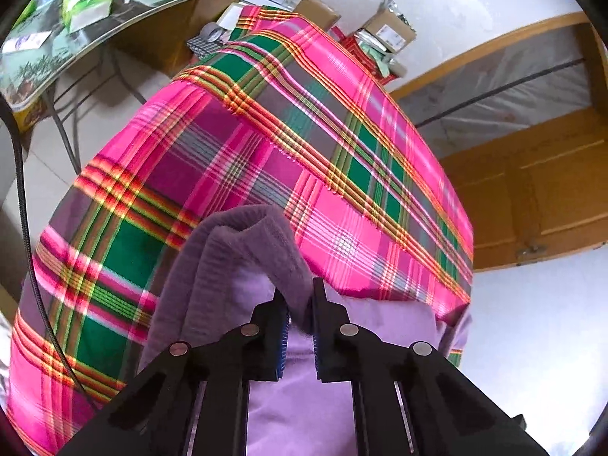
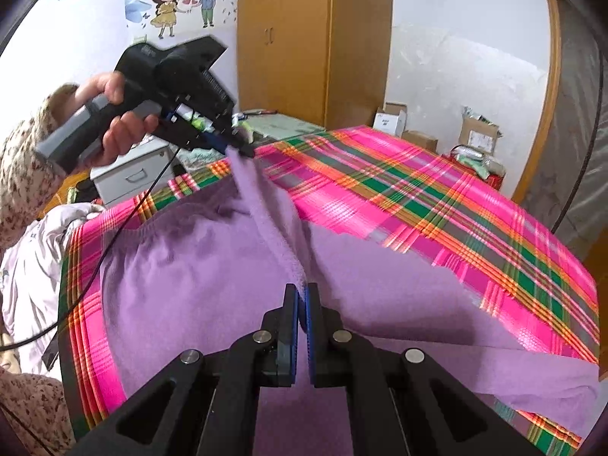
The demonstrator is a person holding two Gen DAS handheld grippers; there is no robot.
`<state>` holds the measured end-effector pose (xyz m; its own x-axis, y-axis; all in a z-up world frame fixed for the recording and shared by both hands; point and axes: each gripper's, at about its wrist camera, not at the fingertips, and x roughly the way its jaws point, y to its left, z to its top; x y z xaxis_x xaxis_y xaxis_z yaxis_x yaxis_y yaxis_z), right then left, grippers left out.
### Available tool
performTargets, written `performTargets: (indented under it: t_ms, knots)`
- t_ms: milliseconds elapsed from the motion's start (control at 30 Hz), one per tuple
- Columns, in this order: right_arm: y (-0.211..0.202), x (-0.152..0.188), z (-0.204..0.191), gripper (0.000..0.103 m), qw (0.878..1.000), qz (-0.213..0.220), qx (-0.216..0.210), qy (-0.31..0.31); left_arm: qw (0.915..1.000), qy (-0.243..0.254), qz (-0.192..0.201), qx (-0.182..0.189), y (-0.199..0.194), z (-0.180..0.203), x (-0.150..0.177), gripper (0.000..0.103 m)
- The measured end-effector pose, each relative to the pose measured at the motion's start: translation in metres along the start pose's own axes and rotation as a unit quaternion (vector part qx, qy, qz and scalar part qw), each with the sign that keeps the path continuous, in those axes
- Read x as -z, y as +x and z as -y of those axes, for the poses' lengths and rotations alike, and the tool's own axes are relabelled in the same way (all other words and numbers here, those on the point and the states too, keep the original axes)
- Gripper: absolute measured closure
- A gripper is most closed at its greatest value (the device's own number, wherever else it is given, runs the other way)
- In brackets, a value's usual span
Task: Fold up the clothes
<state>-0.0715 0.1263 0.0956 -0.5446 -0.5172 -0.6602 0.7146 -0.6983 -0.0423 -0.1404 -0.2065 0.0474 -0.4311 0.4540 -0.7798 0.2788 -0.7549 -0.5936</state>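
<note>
Lay spread on pink plaid sheet [image 2: 437,197] over bed: purple fleece garment [image 2: 182,266], near side, left of centre. Lifted off sheet along one edge, stretched taut as ridge between two grippers. Pinched that edge at far left, above sheet: left gripper [image 2: 243,150], jaws closed on cloth. Clamped same edge nearer: right gripper [image 2: 303,296], blue pads [image 2: 293,323] pressed together on fabric. Stood far behind: wooden wardrobe [image 2: 288,38], cardboard boxes [image 2: 478,133].
</note>
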Motion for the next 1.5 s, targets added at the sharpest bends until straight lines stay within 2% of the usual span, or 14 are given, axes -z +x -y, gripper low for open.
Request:
performTargets:
  t_ms: [467,667,1100,1333,1500]
  knots:
    - [-0.057,-0.031,-0.018,0.099,0.997,0.06,0.036,-0.012,0.9976,0.029,0.043,0.045,-0.053,-0.005,0.026,0.095]
    - [-0.072,-0.03,-0.044,0.099,0.997,0.055,0.041,-0.033,0.9969,0.028,0.046,0.057,-0.065,-0.02,0.047,0.095]
    - [-0.082,0.016,-0.074,0.099,0.999,0.023,0.028,-0.014,0.9964,0.04,0.048,0.058,-0.067,-0.048,0.105,0.095]
    - [-0.07,0.04,-0.08,0.099,1.0,-0.002,0.014,0.004,0.998,0.018,0.036,0.049,-0.05,-0.074,0.128,0.095]
    - [-0.062,0.052,-0.085,0.099,1.0,-0.013,0.011,0.006,0.9978,0.009,0.045,0.048,-0.049,-0.085,0.14,0.095]
